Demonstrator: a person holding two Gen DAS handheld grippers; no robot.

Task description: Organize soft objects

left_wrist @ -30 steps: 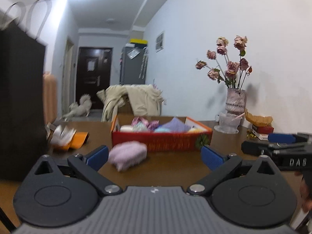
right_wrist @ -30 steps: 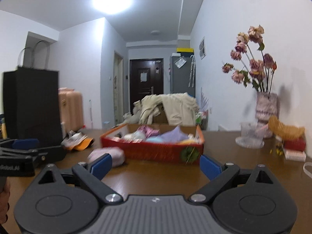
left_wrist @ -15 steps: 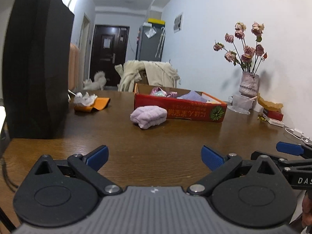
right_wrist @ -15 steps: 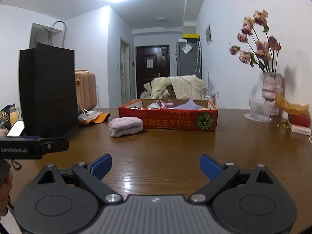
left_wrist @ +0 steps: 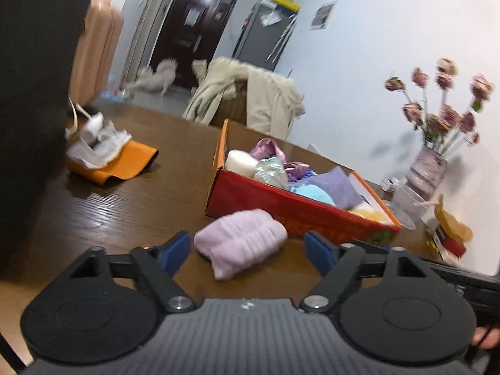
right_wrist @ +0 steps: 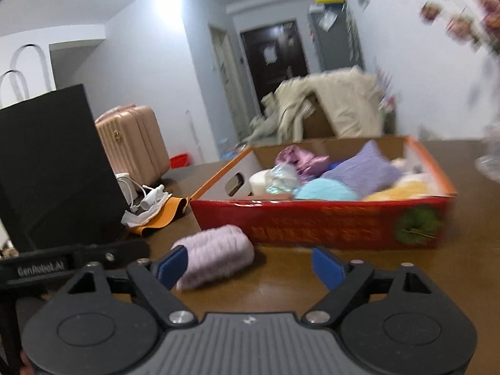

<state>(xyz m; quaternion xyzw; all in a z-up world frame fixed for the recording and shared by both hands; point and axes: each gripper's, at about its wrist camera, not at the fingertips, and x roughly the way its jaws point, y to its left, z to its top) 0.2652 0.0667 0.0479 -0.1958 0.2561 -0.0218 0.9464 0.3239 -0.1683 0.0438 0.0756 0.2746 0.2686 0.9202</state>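
I've swung both tools in on the lilac towel (left_wrist: 240,243); left tool (left_wrist: 247,250) and right tool (right_wrist: 250,265) are closing, nothing gripped yet.

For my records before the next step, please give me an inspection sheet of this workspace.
Surface: brown wooden table.
Job's things: pink folded towel on the table beside the red box; box holds soft items.
Clutter: black paper bag, orange pouch, flower vase.
Grippers: left gripper and right gripper closing, pads not pressing the towel.
Cables: white cable by the bag.
Surroundings: pink suitcase, dark door.
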